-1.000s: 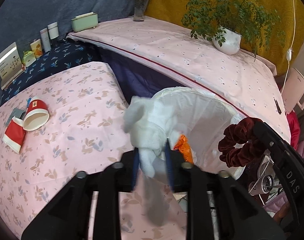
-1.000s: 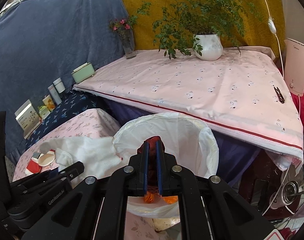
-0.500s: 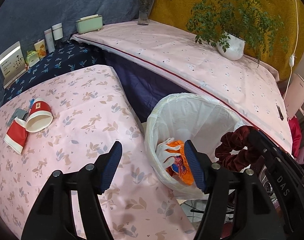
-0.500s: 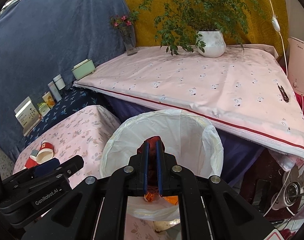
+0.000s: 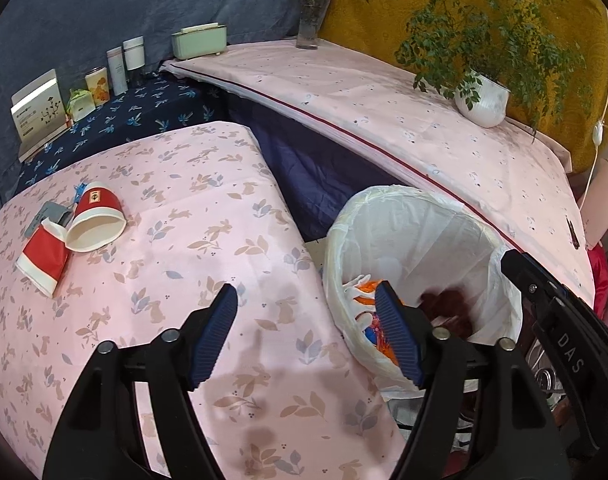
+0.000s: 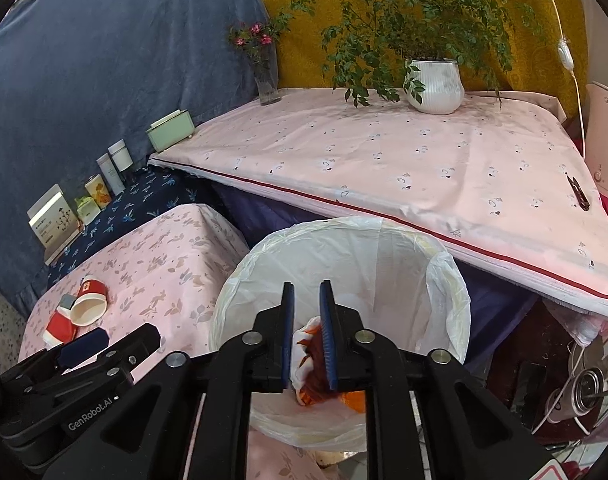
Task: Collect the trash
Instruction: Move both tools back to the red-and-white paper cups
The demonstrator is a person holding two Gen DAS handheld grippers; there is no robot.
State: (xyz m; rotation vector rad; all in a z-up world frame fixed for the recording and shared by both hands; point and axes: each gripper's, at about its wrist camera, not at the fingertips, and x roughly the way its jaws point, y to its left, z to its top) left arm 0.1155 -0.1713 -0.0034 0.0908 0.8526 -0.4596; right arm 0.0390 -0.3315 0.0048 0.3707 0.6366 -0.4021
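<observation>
Left gripper (image 5: 306, 334) hanging over the near right edge of the pink leaf-print table (image 5: 175, 248), its blue pads apart and widening with nothing between them; its right finger is hiding part of the bin's contents. Right gripper (image 6: 307, 334) pointing into the white-lined bin (image 6: 444, 276), its pads a little apart and opening, with nothing pinched between them. A dark red bundle (image 5: 444, 304) is lying blurred inside the liner, its form hard to make out, beside orange scraps (image 5: 364, 288) and a white glove-like piece (image 5: 354, 284). Two red-and-white paper cups (image 5: 97, 220) are lying on their sides near the table's far left edge, one carrying a small unreadable label, with a grey object half hidden behind them. "GenRobot.AI" is showing on the left gripper's body in the right wrist view; "DAS" is showing, cut off, on the right gripper's body in the left wrist view.
</observation>
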